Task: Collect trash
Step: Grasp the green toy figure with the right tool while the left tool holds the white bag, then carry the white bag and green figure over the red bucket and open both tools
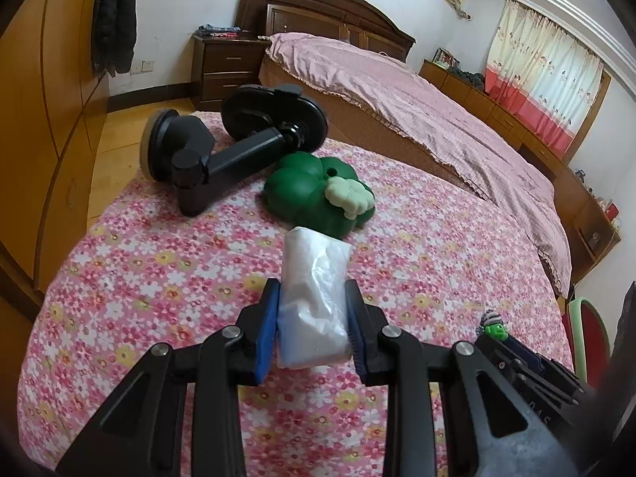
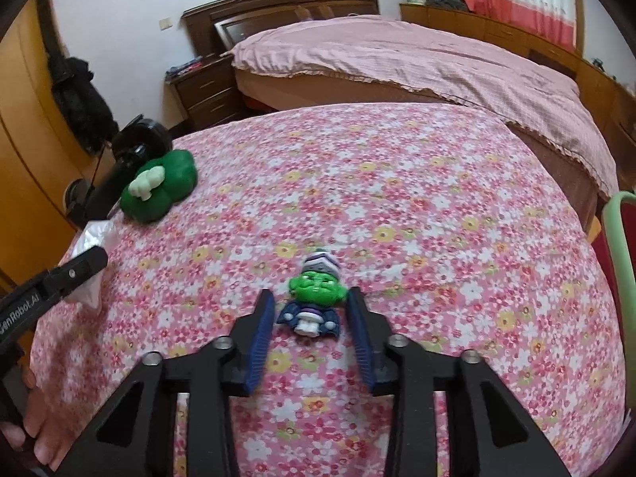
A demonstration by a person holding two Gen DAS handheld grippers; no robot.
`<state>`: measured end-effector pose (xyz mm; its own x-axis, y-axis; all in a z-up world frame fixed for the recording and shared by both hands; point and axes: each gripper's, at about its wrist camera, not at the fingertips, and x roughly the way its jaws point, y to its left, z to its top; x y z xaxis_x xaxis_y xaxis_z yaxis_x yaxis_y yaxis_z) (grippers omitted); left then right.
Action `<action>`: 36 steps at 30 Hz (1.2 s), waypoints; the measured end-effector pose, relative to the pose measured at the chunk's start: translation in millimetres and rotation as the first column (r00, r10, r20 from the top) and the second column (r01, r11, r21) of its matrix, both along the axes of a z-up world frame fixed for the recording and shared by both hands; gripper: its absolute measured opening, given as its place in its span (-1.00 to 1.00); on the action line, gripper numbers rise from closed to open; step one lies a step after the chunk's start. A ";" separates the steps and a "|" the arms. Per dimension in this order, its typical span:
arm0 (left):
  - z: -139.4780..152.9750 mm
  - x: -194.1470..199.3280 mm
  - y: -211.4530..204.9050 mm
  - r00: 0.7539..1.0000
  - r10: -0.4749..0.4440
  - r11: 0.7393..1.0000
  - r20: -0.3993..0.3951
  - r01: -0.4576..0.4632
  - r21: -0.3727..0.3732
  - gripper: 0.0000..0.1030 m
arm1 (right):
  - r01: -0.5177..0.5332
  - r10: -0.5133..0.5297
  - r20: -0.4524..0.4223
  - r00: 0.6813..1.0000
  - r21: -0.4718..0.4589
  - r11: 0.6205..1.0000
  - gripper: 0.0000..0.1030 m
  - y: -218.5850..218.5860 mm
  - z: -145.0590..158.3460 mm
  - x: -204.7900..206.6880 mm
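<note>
My left gripper (image 1: 312,285) is shut on a white plastic bag (image 1: 314,254), which sticks out forward from between the blue pads above the floral tablecloth (image 1: 151,262). The same gripper shows at the left edge of the right wrist view, as a black finger (image 2: 79,264) over the white bag (image 2: 93,234). A small toy figure (image 2: 316,288) with a green face, striped cap and dark blue cape lies on the cloth. My right gripper (image 2: 310,294) straddles it, with a narrow gap showing on each side. The figure (image 1: 495,328) also peeks out at lower right in the left wrist view.
A green cloud-shaped toy (image 1: 314,194) (image 2: 159,189) and a black suction-cup holder (image 1: 222,151) lie at the table's far left. Beyond the table stands a bed with a pink cover (image 1: 397,91). A red chair with a green frame (image 2: 620,246) is on the right, a wooden wardrobe (image 1: 47,119) on the left.
</note>
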<state>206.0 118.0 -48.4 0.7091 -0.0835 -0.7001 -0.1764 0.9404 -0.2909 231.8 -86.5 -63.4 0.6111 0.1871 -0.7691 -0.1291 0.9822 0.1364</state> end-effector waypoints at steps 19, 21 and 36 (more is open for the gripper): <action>32.2 -40.0 -27.0 0.998 -0.034 0.999 0.050 0.034 0.002 -0.38 | 0.018 -0.019 0.004 1.000 0.126 0.992 -0.42 -44.0 9.1 -28.9; 34.4 -44.3 -32.8 0.998 -0.048 0.999 0.052 0.048 0.003 -0.38 | 0.039 -0.041 0.014 0.999 0.150 0.988 -0.42 -55.8 14.4 -40.1; 58.3 -81.1 -92.6 0.979 -0.190 0.982 0.077 0.190 -0.002 -0.38 | 0.162 -0.201 0.117 0.973 0.281 0.946 -0.42 -139.9 65.1 -114.8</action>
